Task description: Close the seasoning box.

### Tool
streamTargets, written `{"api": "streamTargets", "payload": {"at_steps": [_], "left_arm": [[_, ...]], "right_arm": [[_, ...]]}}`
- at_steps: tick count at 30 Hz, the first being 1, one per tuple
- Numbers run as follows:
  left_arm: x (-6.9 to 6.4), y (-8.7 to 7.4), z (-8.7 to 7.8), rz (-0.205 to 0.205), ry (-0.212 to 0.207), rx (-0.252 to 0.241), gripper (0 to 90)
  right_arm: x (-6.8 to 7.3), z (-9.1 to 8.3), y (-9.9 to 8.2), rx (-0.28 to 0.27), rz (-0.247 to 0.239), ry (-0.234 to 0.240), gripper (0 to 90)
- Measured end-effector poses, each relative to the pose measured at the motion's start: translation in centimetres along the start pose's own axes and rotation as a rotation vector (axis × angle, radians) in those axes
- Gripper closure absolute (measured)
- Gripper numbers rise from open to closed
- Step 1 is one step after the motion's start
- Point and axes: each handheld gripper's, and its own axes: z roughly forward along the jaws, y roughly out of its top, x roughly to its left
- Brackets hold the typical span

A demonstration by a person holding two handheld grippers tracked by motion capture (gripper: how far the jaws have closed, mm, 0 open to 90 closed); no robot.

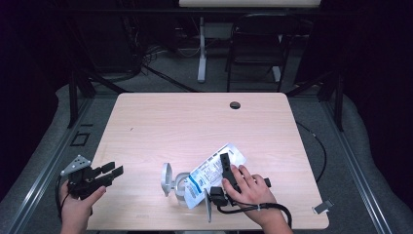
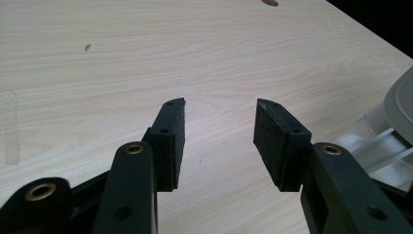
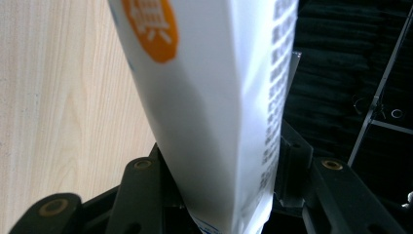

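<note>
On the table point(image 1: 160, 122), a white pouch point(image 1: 210, 171) tips into a clear jar point(image 1: 179, 187).

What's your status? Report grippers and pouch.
Left gripper open over bare table. Right gripper shut on white printed plastic pouch, tipped into clear plastic jar with hinged lid. Nothing in the way.

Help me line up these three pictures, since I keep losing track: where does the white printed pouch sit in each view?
High view: the white pouch lies lower centre, tilted, by the right gripper.
Left gripper view: not in this picture.
Right gripper view: the pouch rises up the centre from between the jaws.
Shared landmark: the light wood table, also at and.
</note>
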Motion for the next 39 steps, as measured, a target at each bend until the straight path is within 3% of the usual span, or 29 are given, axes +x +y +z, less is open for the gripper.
{"api": "streamTargets", "payload": {"at_steps": [39], "left_arm": [[0.11,-0.05,0.03,0.000,0.003,0.003,55.5]], "right_arm": [[0.10,-0.16,0.28,-0.006,0.005,-0.001,63.6]]}}
